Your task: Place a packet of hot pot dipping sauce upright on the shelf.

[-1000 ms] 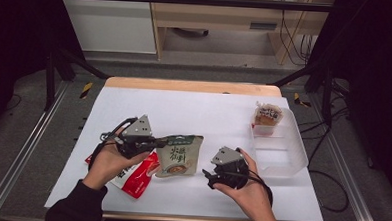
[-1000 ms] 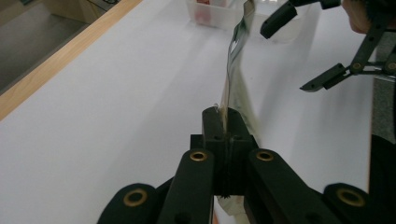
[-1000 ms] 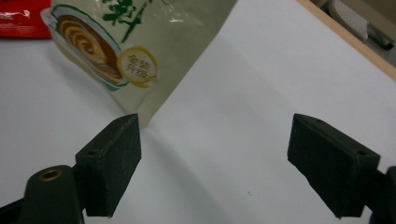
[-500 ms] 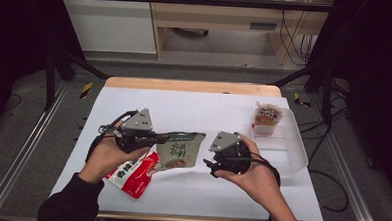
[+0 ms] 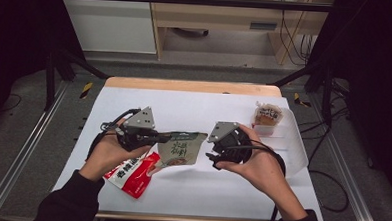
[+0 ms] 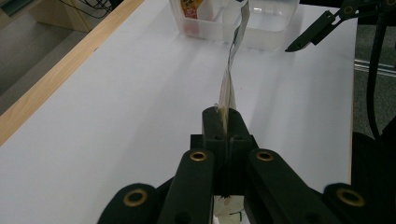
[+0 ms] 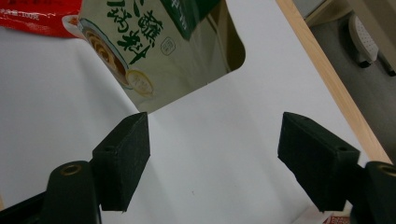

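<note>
The white table (image 5: 195,190) lies under both my hands, with the clear bin (image 5: 288,139) just beyond my right gripper (image 5: 213,159). My left gripper (image 5: 165,138) has its jaws clamped tight on one edge of the green pouch (image 5: 181,149), which hangs off the table between my two grippers, above the red pouch (image 5: 131,171). My right jaws gape wide with nothing in them, so I should catch the free edge squarely before lifting toward the bin. Both hands sit low, knuckles up, jaws facing each other
</note>
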Demonstrator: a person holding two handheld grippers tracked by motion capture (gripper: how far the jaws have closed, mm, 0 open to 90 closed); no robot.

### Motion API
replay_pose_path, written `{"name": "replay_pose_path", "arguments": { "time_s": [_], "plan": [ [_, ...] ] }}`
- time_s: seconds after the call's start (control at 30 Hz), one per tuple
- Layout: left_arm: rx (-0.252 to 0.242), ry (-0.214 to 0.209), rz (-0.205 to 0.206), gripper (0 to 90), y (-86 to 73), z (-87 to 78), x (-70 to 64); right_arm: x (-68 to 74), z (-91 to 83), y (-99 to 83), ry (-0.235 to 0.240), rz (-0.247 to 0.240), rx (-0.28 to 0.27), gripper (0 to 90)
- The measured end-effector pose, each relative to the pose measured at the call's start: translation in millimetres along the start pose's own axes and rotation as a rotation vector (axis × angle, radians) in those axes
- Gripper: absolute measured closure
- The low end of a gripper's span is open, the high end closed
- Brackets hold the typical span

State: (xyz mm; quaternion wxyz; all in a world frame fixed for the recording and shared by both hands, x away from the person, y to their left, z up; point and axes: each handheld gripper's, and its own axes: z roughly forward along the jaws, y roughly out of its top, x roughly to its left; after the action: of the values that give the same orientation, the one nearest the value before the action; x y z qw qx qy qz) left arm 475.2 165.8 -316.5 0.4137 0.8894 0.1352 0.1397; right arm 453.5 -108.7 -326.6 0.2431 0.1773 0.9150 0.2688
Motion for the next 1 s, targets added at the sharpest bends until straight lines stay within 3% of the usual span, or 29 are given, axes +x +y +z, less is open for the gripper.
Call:
{"name": "replay_pose_path", "arguments": {
  "time_s": [0.2, 0.4, 0.77, 1.0],
  "plan": [
    [0.005, -0.006, 0.016, 90.0, 3.4, 3.2, -0.9, -4.3, -2.7, 5.8, 0.052, -0.011, 0.040, 20.2],
    [0.006, -0.013, 0.032, 90.0, 8.4, 6.6, -4.0, -2.1, 0.6, 7.2, 0.065, -0.024, 0.071, 21.3],
    [0.001, -0.047, 0.059, 90.0, 18.7, 15.2, -14.7, -7.2, -2.5, 12.8, 0.093, -0.049, 0.073, 41.2],
    [0.007, -0.070, 0.084, 90.0, 21.9, 23.0, -20.8, -3.6, 0.8, 13.4, 0.132, -0.093, 0.071, 55.5]
  ]
}}
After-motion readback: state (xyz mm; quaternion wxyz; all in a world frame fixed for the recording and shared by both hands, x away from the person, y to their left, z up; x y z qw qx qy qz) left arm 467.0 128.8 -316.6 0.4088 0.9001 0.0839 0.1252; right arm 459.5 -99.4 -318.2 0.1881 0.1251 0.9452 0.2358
